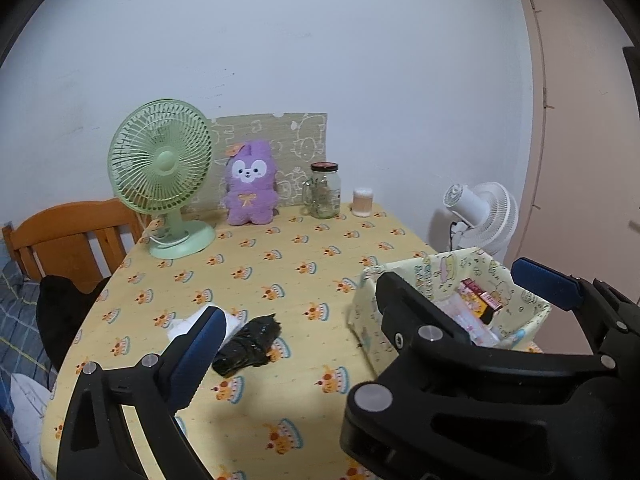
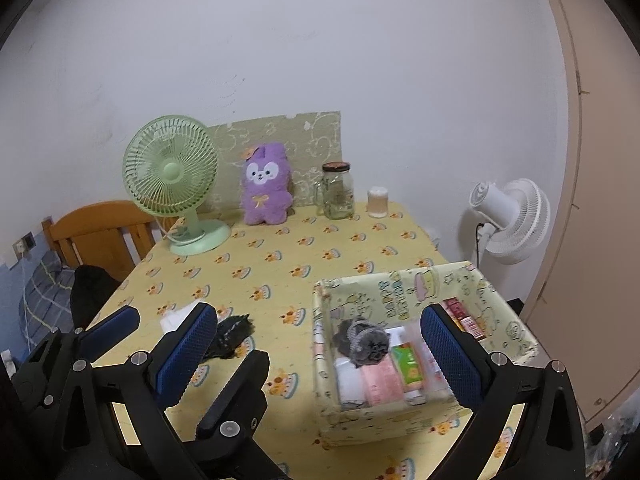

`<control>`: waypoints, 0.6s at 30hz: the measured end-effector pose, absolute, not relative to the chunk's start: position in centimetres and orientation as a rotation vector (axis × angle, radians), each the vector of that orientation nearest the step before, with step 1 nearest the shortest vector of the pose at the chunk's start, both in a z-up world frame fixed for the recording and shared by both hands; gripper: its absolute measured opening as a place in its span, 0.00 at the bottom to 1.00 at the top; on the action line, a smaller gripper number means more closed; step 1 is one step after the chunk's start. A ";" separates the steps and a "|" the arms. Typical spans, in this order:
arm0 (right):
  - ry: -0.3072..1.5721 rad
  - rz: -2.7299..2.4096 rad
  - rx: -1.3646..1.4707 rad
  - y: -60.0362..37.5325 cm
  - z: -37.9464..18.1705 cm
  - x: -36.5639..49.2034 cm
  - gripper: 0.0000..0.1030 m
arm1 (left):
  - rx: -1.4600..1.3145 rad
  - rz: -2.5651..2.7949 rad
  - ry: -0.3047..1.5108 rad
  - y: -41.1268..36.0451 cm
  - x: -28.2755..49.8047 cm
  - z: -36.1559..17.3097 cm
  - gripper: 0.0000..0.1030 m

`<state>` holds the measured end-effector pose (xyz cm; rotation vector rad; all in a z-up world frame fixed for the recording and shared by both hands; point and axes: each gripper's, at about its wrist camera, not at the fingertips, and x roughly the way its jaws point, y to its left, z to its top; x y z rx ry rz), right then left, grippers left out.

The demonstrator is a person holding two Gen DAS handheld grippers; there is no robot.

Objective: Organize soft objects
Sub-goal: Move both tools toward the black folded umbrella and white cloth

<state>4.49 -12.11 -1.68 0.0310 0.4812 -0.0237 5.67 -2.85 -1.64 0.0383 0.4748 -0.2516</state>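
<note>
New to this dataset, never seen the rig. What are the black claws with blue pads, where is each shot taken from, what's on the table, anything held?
No robot arm: a person holds a two-finger gripper in each hand, each with a fisheye camera looking along its fingers.

Left wrist view: the left gripper, open and empty.
Right wrist view: the right gripper, also open and empty, over the fabric box, with the left gripper at lower left.

On the table: a rolled black cloth beside a white cloth, a green fan, a purple plush and a glass jar. The box holds a grey rolled cloth and small packages.
</note>
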 end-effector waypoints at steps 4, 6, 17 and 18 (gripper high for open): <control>0.490 -0.003 0.023 -11.2 -2.1 4.8 1.00 | 0.030 -0.244 0.481 -1.9 5.8 -2.1 0.97; 0.496 0.008 0.009 -10.6 -2.3 5.1 1.00 | 0.029 -0.241 0.482 -1.5 5.9 -2.4 0.97; 0.482 0.009 0.001 -8.3 -3.9 6.2 1.00 | 0.028 -0.200 0.506 1.0 7.1 -3.8 0.97; 0.485 0.013 -0.003 -7.9 -4.1 6.5 1.00 | 0.034 -0.193 0.508 1.3 7.3 -4.0 0.97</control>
